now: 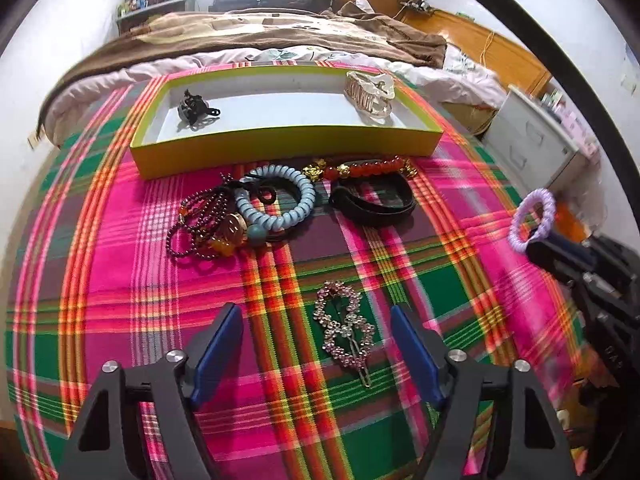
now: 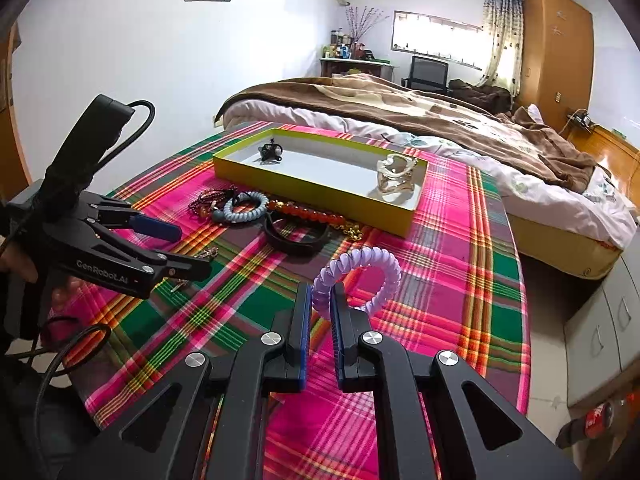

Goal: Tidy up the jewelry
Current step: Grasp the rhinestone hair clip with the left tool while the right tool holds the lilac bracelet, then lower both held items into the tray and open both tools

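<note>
Between the two blue pads of the left gripper [image 1: 316, 350] lies one sparkly pink hair clip [image 1: 345, 330], flat on the plaid cloth [image 1: 120, 280] of the desk. Its jaws stand wide apart and touch nothing. The clip's long side runs away from the camera, with its thin metal end pointing back toward the gripper.

Off to the right, the right gripper [image 2: 320, 308] has its jaws closed on one purple coil hair tie [image 2: 360, 276], held up above the cloth.

Farther back sits a small pile: one blue coil hair tie [image 1: 274, 200], dark bead strings [image 1: 200, 220], one red bead bracelet [image 1: 360, 168] and one black band [image 1: 372, 200].

Behind the pile is one yellow tray [image 1: 288, 146]. Inside it are two things, a black clip [image 1: 194, 108] on the left and a clear claw clip [image 1: 370, 94] on the right.
</note>
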A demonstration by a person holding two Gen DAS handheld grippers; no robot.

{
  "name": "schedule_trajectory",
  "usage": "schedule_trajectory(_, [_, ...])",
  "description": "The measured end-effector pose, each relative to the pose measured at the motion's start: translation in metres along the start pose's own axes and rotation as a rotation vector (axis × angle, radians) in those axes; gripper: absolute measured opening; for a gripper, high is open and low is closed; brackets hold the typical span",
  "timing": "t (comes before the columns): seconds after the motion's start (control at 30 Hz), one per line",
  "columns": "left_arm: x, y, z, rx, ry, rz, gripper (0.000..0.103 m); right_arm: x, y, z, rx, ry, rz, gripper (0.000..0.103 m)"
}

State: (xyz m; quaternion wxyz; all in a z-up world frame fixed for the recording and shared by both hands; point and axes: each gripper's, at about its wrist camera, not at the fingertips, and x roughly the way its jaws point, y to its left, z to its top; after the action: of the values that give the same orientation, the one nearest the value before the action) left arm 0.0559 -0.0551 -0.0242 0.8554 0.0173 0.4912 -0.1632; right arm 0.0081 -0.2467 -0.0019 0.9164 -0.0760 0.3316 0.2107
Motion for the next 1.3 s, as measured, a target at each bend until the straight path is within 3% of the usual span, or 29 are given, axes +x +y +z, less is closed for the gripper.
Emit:
schedule_trajectory(0.2, [-0.003,0.001,0.001,0.005,-0.001,0.037,0.042,0.001,-0.002,0.0,0.015,-0.007,0.004,0.01])
schedule_trajectory(0.47, [-0.003,0.007,0.004,-0.013,-0.005,0.044,0.018,0.003,-0.003,0.004,0.023,-0.009,0.006,0.01])
schedule_trajectory(0.93, [-0.038,0.021,0.019,-0.041,-0.1,0.009,0.017,-0.002,0.001,0.027,0.008,-0.04,-0.002,0.01])
schedule_trajectory(1.3, [-0.052,0.047,0.065,-0.071,-0.149,0.034,0.017,0.021,-0.001,0.081,-0.019,-0.062,0.0,0.01])
